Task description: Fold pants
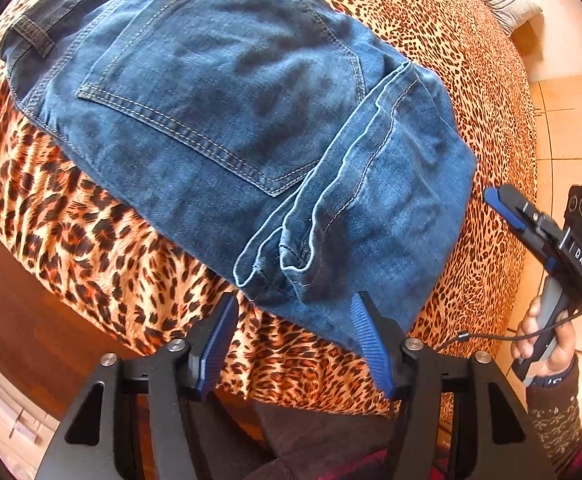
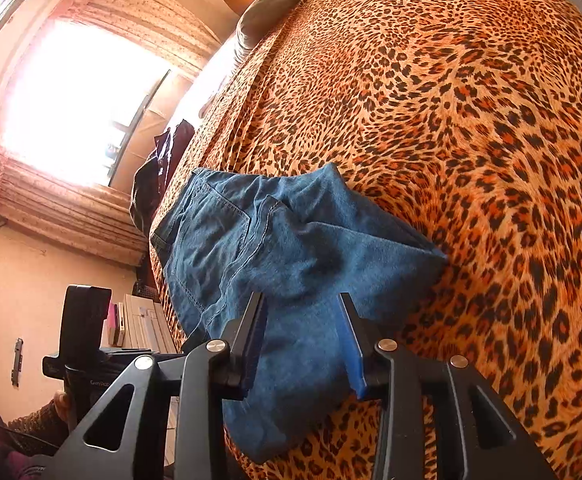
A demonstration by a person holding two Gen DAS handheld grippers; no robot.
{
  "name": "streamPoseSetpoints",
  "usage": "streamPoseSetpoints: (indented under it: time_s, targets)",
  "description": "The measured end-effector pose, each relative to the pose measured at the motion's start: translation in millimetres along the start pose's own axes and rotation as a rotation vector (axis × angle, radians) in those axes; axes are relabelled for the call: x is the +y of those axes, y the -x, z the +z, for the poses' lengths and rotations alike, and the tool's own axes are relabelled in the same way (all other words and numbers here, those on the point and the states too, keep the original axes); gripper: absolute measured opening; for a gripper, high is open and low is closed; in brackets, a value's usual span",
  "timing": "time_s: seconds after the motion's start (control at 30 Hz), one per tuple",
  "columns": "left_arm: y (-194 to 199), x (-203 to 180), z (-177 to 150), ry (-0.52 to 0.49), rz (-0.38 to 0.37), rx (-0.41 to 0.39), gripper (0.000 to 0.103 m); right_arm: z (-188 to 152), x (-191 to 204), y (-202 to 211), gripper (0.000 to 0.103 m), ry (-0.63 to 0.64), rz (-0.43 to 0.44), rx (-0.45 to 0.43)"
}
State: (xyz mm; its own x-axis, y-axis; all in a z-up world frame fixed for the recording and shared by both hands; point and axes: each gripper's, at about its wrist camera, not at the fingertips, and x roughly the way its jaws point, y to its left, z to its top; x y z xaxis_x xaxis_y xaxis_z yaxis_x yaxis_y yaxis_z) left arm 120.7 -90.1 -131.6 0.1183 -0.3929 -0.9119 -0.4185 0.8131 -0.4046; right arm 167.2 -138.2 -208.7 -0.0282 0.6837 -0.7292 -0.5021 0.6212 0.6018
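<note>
The blue jeans (image 1: 227, 128) lie folded in a thick pile on the bed (image 1: 443, 40), close to its near edge. The bed has a leopard-spot cover. The left gripper (image 1: 295, 312) has its fingers wide apart, holding nothing, right at the jeans' edge. The right gripper (image 2: 301, 308) is wide apart too, over the jeans.

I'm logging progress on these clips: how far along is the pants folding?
Mostly done: the jeans lie as a compact folded bundle on the leopard bedspread, back pocket up. In hand: nothing; the left gripper and right gripper are open. Left: perhaps tidying the bundle's loose near edge.
</note>
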Motion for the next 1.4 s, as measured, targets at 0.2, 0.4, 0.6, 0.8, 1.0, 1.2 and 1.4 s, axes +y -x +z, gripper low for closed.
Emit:
streamPoseSetpoints:
  time_s: [0.2,0.4,0.6,0.8,1.0,1.2,1.4]
  targets:
    - [24.8,-2.1,24.5,-0.033,0.005,0.040,0.074,-44.3,-3.0,6.5,0.046,-0.090,-0.010,-0.040]
    - [41.9,-25.8,82.2,-0.206,0.048,0.059,0.076,-63.6,11.5,12.1,0.051,-0.164,-0.036,-0.151]
    - [57.0,-30.4,160.2,-0.427,0.039,0.102,0.079,-63.1,46.6,2.1,0.054,-0.232,-0.116,-0.293]
    - [70.7,-6.2,234.0,-0.696,0.028,0.205,0.079,-80.7,93.7,-40.4,0.054,-0.475,-0.243,-0.444]
    - [77.0,14.7,303.1,-0.851,0.078,0.284,0.079,-110.5,157.5,-104.9,0.054,-0.765,-0.180,-0.551]
    - [66.1,16.3,339.1,-0.857,0.078,0.409,0.079,-124.1,196.9,-158.3,0.056,-0.886,-0.100,-0.565]
    - [46.0,19.3,340.9,-0.896,0.136,0.473,0.079,-143.2,213.4,-207.6,0.058,-0.959,0.000,-0.522]
